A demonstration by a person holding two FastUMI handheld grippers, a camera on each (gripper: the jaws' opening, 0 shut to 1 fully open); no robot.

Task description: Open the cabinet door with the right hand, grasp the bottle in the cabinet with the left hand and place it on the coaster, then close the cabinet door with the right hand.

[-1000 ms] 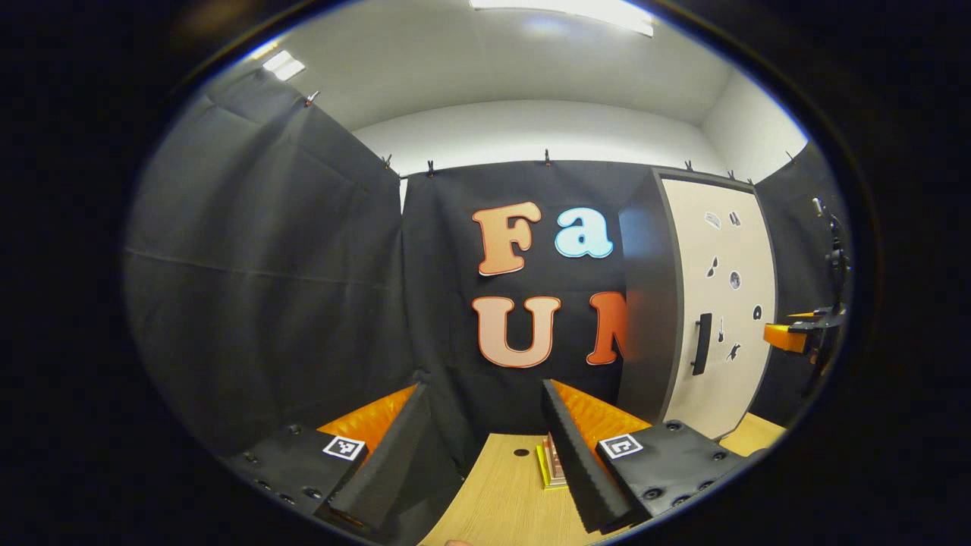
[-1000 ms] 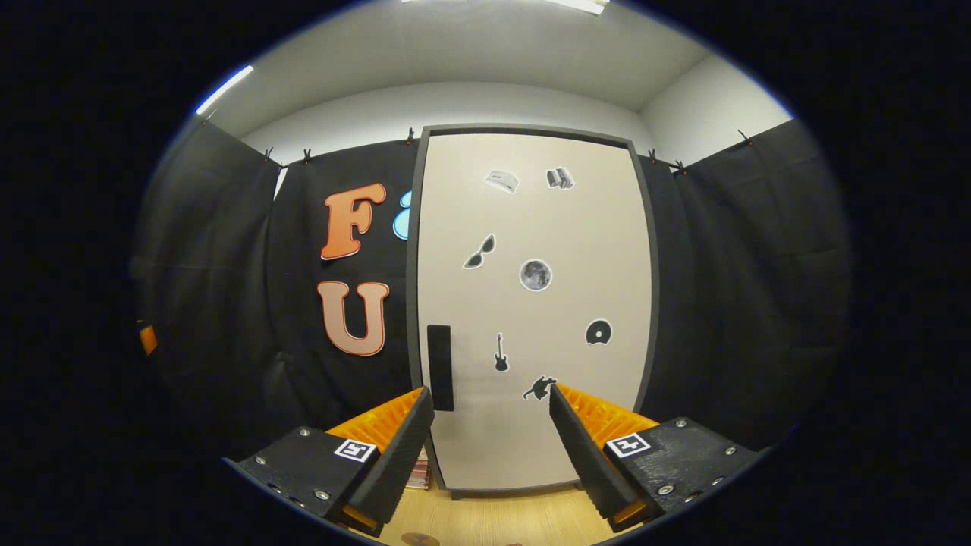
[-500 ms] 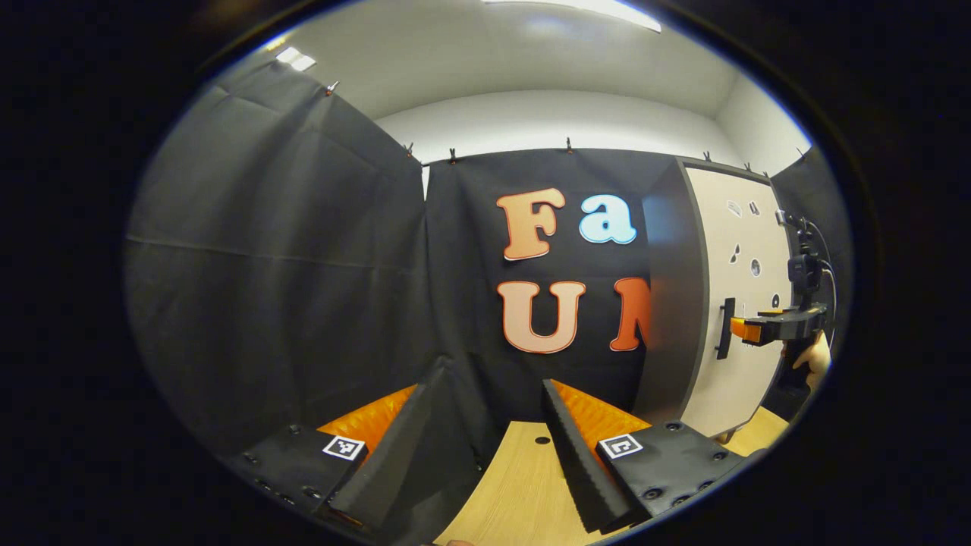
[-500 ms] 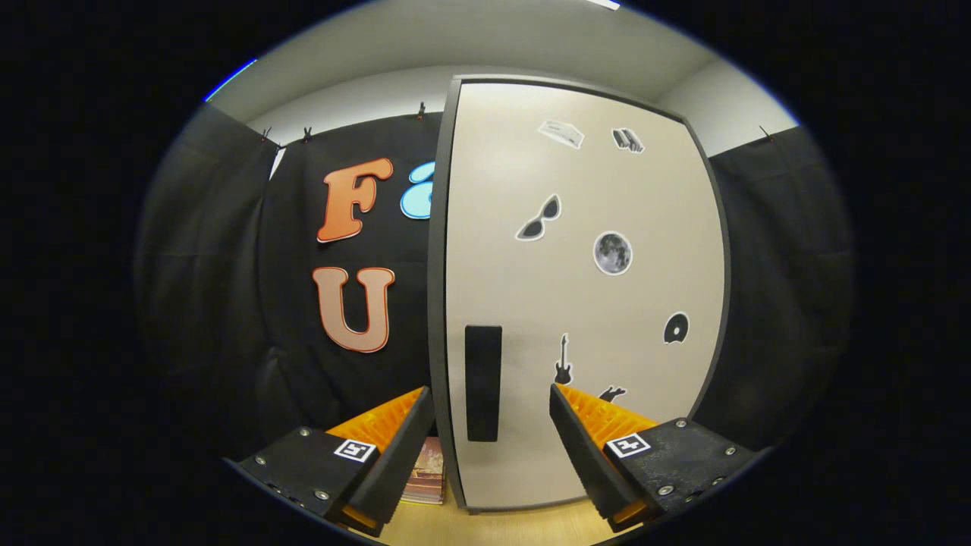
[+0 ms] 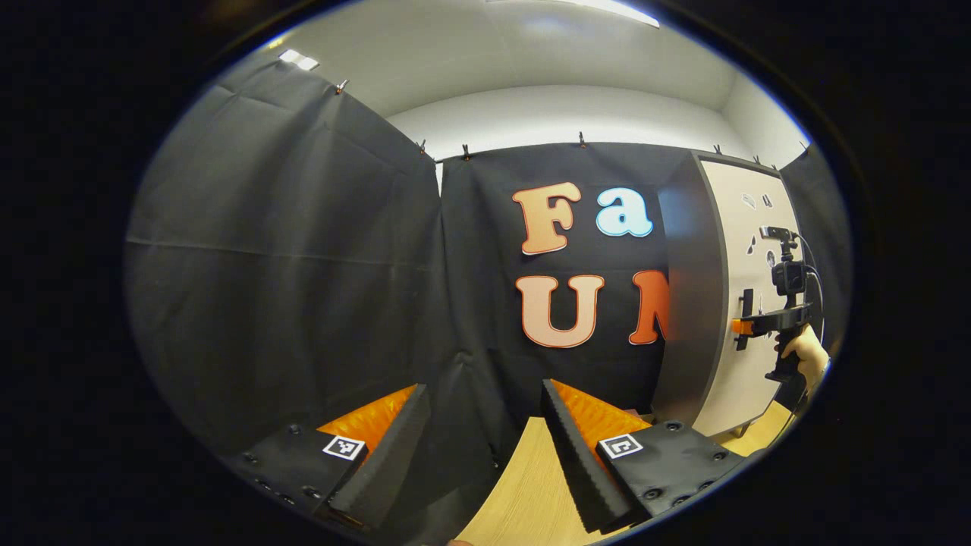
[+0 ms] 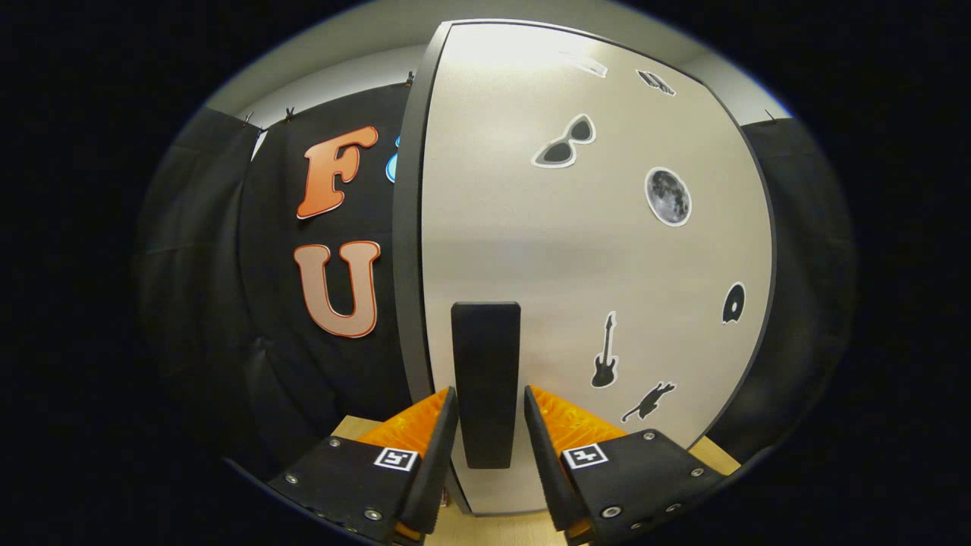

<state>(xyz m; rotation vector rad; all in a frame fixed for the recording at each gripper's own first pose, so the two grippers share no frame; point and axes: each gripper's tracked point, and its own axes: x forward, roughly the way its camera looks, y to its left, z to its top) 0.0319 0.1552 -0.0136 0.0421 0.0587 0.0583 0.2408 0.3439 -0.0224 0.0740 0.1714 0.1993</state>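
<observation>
The tall cabinet (image 5: 690,288) stands at the right of the left gripper view, its pale door (image 6: 592,250) closed and hiding what is inside. A black vertical handle (image 6: 485,356) sits near the door's left edge. My right gripper (image 6: 489,390) has its fingers pressed against both sides of this handle. In the left gripper view that right gripper (image 5: 747,326) is at the handle (image 5: 747,303), held by a hand (image 5: 804,353). My left gripper (image 5: 484,387) is open and holds nothing, above the wooden table (image 5: 531,485) and facing the cloth wall.
Several small stickers dot the door (image 5: 740,394). Black cloth walls close in the booth on the left and behind. The table edge (image 6: 501,527) runs just under the cabinet's foot.
My right gripper moved in to the door and its fingers closed from wide open onto the handle. The left gripper's view swung left, so the cabinet slid to the right.
</observation>
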